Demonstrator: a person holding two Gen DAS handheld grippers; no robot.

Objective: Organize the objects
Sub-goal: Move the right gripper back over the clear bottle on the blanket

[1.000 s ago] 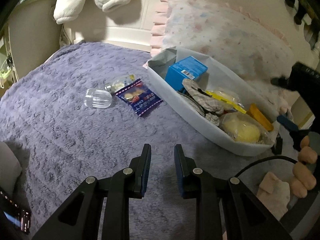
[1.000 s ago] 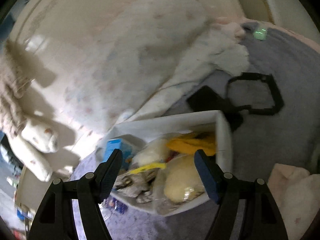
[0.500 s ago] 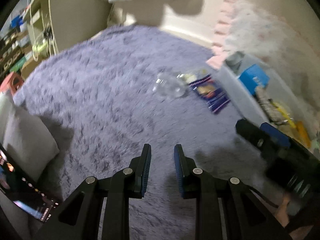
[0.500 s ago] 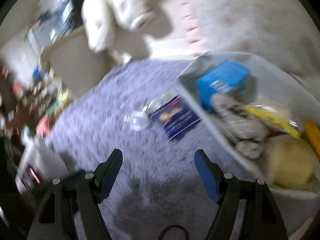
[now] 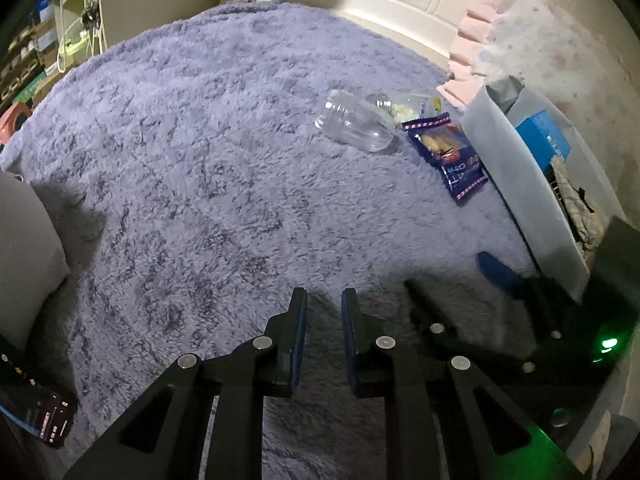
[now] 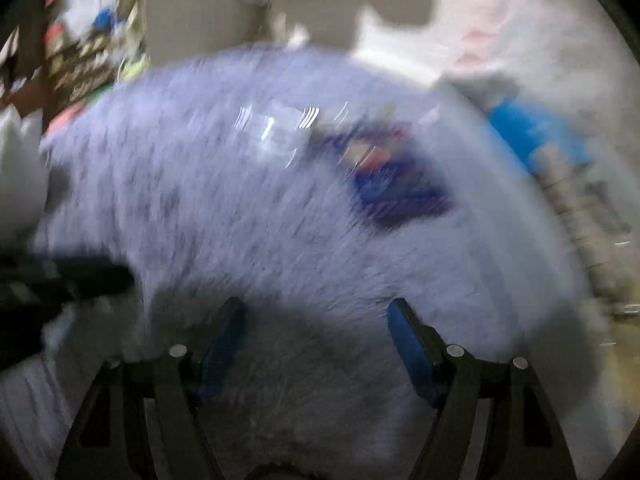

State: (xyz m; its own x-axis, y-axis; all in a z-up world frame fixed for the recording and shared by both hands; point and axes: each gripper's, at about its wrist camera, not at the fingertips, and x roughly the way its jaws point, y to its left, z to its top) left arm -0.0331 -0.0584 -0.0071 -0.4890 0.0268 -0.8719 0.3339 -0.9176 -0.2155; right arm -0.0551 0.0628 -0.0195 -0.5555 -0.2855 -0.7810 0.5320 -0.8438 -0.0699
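A clear ribbed plastic jar (image 5: 354, 126) lies on its side on the shaggy lavender blanket (image 5: 208, 184), mouth toward the left, its far end just beside a blue foil snack packet (image 5: 448, 152) with a red-and-white striped edge and biscuits pictured on its face; the print on it is too small to read. Behind the jar a small transparent bag (image 5: 412, 106) with pale pieces inside is partly covered by it. The packet's right edge lies against the wall of a long grey fabric bin (image 5: 532, 208), which holds a blue carton (image 5: 542, 140) with a white label and a checked cloth (image 5: 576, 200); the bin's near end is cut off by dark hardware. A pink-frilled speckled pillow (image 5: 540, 40) lies behind the bin. The left gripper (image 5: 324, 304) hangs over bare blanket, its blue-lined jaws drawn in to a narrow slot with nothing in it. The right gripper (image 6: 316, 312) has its jaws spread wide and still parting, empty, above the blanket; its own view is badly smeared, so jar and packet there are only streaks. At lower left a dark phone (image 5: 36, 412) with a lit screen is cropped by the frame
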